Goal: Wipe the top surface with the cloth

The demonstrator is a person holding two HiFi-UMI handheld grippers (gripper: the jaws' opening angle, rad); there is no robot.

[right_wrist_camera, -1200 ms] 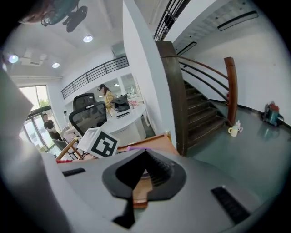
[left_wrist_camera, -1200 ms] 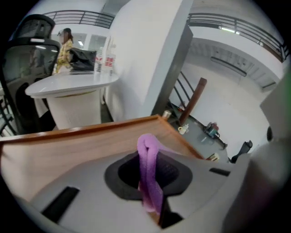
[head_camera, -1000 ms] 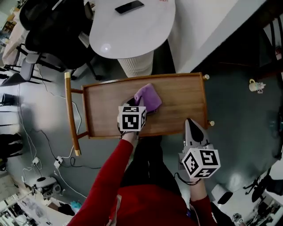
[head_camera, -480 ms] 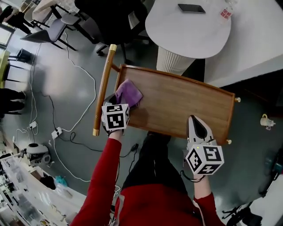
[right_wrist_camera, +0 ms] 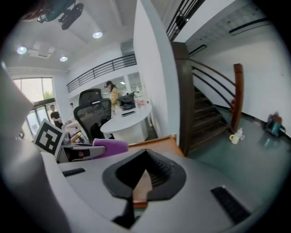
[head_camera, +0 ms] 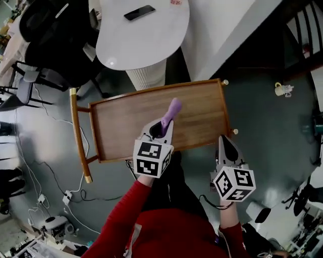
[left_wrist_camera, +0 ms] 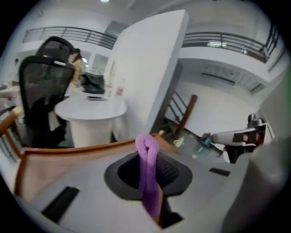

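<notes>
The wooden tabletop (head_camera: 126, 126) with a raised rim lies in the middle of the head view. My left gripper (head_camera: 162, 127) hovers over its middle, shut on a purple cloth (head_camera: 171, 110) that sticks out ahead of the jaws as a narrow folded strip. In the left gripper view the cloth (left_wrist_camera: 148, 175) is pinched between the jaws of the left gripper (left_wrist_camera: 152, 200), above the wood (left_wrist_camera: 63, 157). My right gripper (head_camera: 224, 143) is off the tabletop's near right corner, shut with nothing in it (right_wrist_camera: 138, 191). The right gripper view shows the cloth (right_wrist_camera: 111, 146) to its left.
A round white table (head_camera: 151, 40) with a phone (head_camera: 140, 12) stands just beyond the tabletop. A black office chair (head_camera: 50, 30) is at the far left, with cables (head_camera: 55, 166) on the floor. A mug (head_camera: 282, 89) sits on the floor by the stairs (right_wrist_camera: 209, 118).
My left gripper has swept from the tabletop's left end back to its middle. The cloth, spread flat before, now stands as a narrow strip. The right gripper stays by the near right corner.
</notes>
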